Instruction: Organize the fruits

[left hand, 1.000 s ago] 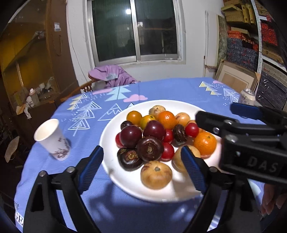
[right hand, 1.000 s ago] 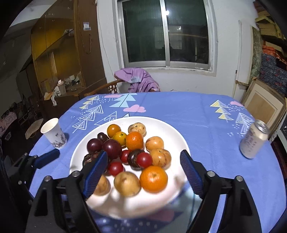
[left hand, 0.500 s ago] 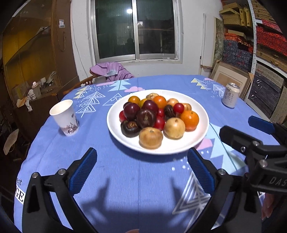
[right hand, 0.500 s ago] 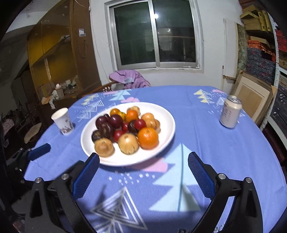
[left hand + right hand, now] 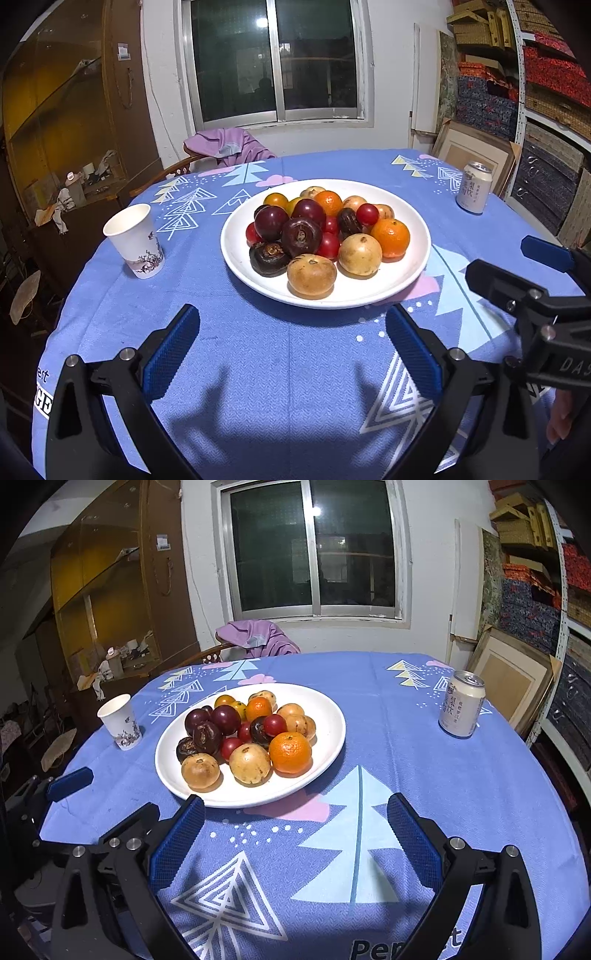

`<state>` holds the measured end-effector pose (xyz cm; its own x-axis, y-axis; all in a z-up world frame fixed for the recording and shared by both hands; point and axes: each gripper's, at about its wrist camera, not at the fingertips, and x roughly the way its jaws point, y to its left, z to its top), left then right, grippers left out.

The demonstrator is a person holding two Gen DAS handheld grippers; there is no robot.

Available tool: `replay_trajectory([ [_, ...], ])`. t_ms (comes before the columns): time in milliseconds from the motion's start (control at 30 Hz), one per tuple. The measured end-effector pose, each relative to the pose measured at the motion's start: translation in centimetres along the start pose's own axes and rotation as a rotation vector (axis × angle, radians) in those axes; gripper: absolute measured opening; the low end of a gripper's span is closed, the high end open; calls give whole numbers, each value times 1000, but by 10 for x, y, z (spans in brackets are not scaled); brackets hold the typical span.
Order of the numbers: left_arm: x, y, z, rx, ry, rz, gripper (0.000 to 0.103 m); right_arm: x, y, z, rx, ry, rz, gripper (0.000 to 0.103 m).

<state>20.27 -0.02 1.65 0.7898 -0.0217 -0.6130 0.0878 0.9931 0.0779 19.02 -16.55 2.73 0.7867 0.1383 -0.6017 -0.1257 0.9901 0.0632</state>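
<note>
A white plate (image 5: 236, 254) (image 5: 332, 716) on the blue tablecloth holds a heap of fruit: oranges (image 5: 390, 237) (image 5: 290, 752), tan round fruits (image 5: 311, 276) (image 5: 249, 763), dark purple plums (image 5: 271, 222) (image 5: 225, 719), brown-black fruits (image 5: 302, 236) and small red tomatoes (image 5: 367, 213). My left gripper (image 5: 291, 345) hovers open over bare cloth in front of the plate. My right gripper (image 5: 295, 830) is open too, near the plate's front right edge, with nothing between its fingers. Each gripper shows at the edge of the other's view.
A white paper cup (image 5: 135, 240) (image 5: 120, 722) stands left of the plate. A drink can (image 5: 474, 187) (image 5: 461, 704) stands at the right. Behind the table is a chair with purple cloth (image 5: 227, 144). Shelves and frames line the right wall.
Both grippers pulled back from over the plate toward the table's near edge, and their jaws spread a little wider. In the last half second nothing moved.
</note>
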Motion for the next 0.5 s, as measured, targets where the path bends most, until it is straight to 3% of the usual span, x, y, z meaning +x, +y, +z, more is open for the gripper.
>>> replay_trajectory([
  [333,-5,-1,-1,12,-39,17,99,-2,4,-1,-17,-4,2,100],
  [500,-2,0,0,0,-13,2,99,-3,4,-1,-20,-7,4,100],
])
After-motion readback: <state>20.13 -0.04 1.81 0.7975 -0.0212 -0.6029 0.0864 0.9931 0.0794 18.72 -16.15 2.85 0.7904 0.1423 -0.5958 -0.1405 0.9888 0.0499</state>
